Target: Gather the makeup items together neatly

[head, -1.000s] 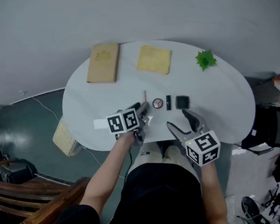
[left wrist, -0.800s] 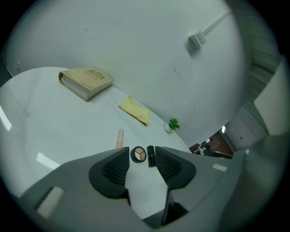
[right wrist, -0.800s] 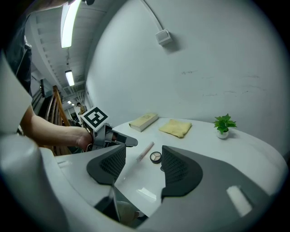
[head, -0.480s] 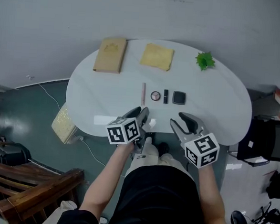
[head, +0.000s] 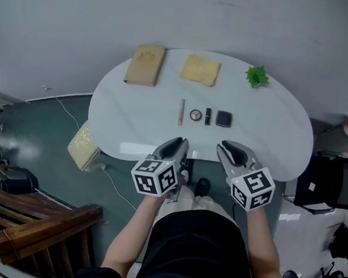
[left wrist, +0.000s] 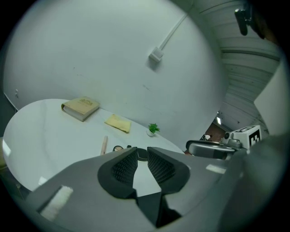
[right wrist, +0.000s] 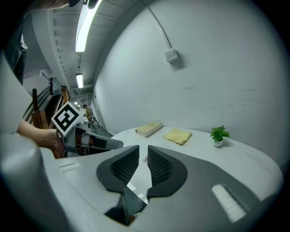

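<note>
Four makeup items lie in a row mid-table in the head view: a pink pencil (head: 180, 111), a round compact (head: 195, 114), a black tube (head: 207, 116) and a black square compact (head: 223, 119). My left gripper (head: 179, 143) and right gripper (head: 225, 147) hover side by side over the near edge of the white table (head: 128, 120), short of the row. Both pairs of jaws have just been closing and now stand at a narrow gap with nothing between them. The left gripper view shows its gripper (left wrist: 142, 152), the pencil (left wrist: 104, 145) and the round compact (left wrist: 118, 148) beyond. The right gripper (right wrist: 143, 149) is likewise empty.
At the table's far side lie a tan book (head: 145, 64), a yellow cloth (head: 200, 69) and a small green plant (head: 257, 76). On the floor at left are a yellow pack (head: 82, 148), a white cable and a wooden chair (head: 31, 226).
Both grippers have drawn back from the row of items toward the table's near edge and risen. Their jaws have narrowed from wide open to a slim gap.
</note>
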Demonstrator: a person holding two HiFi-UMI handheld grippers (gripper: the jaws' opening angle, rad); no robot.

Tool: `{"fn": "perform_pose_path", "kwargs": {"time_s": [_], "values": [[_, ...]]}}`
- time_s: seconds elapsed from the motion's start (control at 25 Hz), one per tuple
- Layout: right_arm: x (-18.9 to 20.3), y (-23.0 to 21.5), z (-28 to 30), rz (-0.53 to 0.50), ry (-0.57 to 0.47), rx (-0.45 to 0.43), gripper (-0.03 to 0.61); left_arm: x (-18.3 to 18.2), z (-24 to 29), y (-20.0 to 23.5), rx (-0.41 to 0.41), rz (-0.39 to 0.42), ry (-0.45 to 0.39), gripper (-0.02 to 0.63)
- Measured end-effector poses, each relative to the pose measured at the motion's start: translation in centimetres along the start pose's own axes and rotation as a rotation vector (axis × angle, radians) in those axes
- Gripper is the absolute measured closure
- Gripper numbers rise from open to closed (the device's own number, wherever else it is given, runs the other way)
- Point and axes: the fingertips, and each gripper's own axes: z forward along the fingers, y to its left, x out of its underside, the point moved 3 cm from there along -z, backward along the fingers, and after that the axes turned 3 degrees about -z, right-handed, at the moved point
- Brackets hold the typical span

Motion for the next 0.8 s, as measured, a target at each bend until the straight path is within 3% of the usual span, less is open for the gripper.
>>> {"fn": "perform_pose_path", "kwargs": {"time_s": [0.32, 0.8], "values": [[-1.5, 0.5, -1.6, -0.005, -0.065, 0.021, 0.543, -1.4, -2.5, -2.7, 0.0, 0.142, -0.083, 0.6], [-2.9, 1.5, -3.4, -0.056, -0.105, 0.032, 0.569, -3.3, -5.9, -4.9, 0.004, 0.241, -0.191, 0.614]]}}
